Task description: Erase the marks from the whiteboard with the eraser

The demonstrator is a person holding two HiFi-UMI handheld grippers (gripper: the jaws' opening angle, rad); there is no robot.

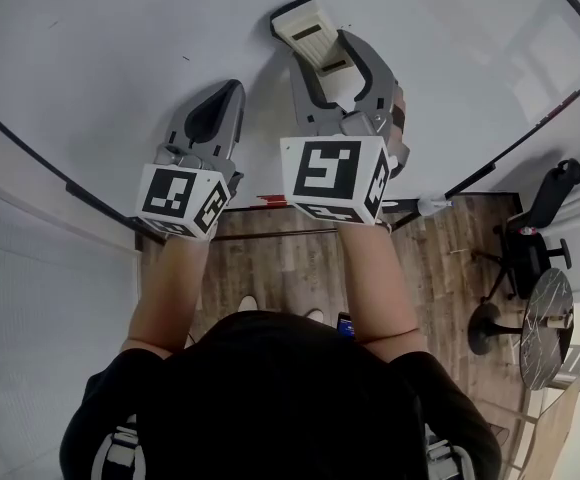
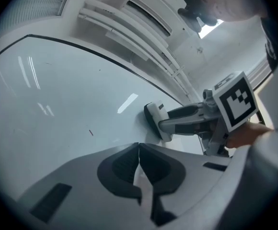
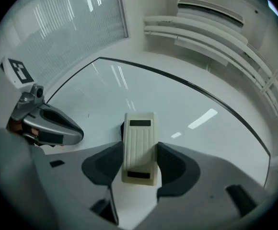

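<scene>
A cream eraser (image 1: 310, 34) with a dark felt face is pressed against the whiteboard (image 1: 100, 58). My right gripper (image 1: 342, 68) is shut on the eraser (image 3: 139, 145), one jaw on each long side. My left gripper (image 1: 222, 93) is shut with nothing in it, its tips close to the board, to the left of the eraser. The left gripper view shows the eraser (image 2: 154, 119) flat on the board with the right gripper (image 2: 187, 120) behind it. A tiny dark mark (image 2: 91, 132) sits on the board; the same small mark (image 3: 88, 115) shows in the right gripper view.
The whiteboard has a thin black frame (image 1: 30, 148). Below it is a wooden floor (image 1: 440, 258) with a black office chair (image 1: 535, 233) and a round table (image 1: 545, 328) at the right. Window blinds (image 3: 67, 28) hang left of the board.
</scene>
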